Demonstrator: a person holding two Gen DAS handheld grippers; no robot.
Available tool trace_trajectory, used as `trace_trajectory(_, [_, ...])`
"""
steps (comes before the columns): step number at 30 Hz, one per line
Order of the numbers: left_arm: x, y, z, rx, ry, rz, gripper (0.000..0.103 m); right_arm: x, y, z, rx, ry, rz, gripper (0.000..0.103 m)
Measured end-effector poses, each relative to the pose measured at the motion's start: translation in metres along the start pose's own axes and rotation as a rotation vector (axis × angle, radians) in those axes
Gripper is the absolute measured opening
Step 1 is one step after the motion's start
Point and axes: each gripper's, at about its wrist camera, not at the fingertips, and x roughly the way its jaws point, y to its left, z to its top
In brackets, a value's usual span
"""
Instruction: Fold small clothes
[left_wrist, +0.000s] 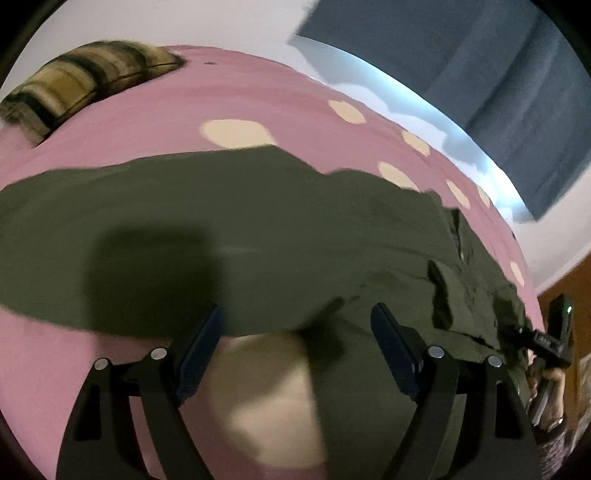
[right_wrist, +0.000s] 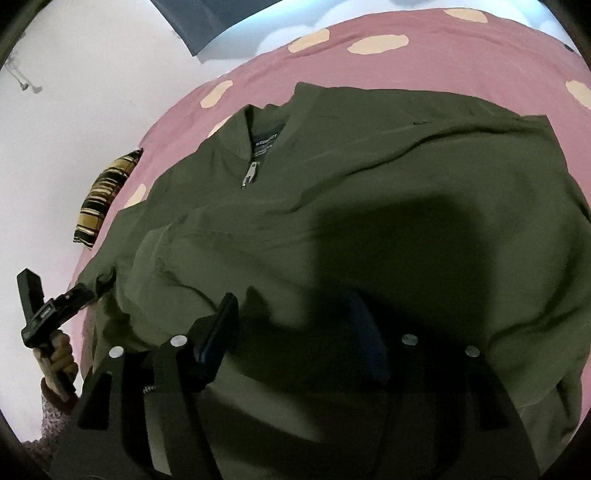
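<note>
- left gripper (left_wrist: 297, 325) is hanging with its fingers spread wide, nothing between them, over the near hem of the olive jacket (left_wrist: 258, 229).
- right gripper (right_wrist: 295, 317) is gaping too, its shadow falling on the jacket front.
- ahead of the right fingers, the collar zip (right_wrist: 248, 174) is sitting closed (label blurred).
- beyond, the jacket is lying flat on a pink spotted bedsheet (left_wrist: 147, 122), striped cushion (left_wrist: 70, 81) far off.

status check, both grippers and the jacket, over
Left gripper open, empty, over the jacket's edge. Right gripper open, low over the jacket. Jacket spread on the pink bedspread, zipped, unfolded. Nothing on it.
</note>
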Motion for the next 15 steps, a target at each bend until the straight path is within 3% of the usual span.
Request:
trace_trajectory(9, [-0.067,0.155,-0.013,-0.412,-0.150,0.057,0.081,0.002,0.000,-0.003,-0.002,-0.010,0.004,0.074])
trace_trajectory(12, [-0.076,0.199,-0.018,-0.557,-0.198,0.019,0.080,0.002,0.000,-0.004,0.002,-0.011,0.003,0.075])
trace_trajectory(15, [-0.077,0.220,-0.015,-0.618,-0.235,-0.015,0.081,0.002,0.000,-0.004,0.002,-0.012,0.002,0.076])
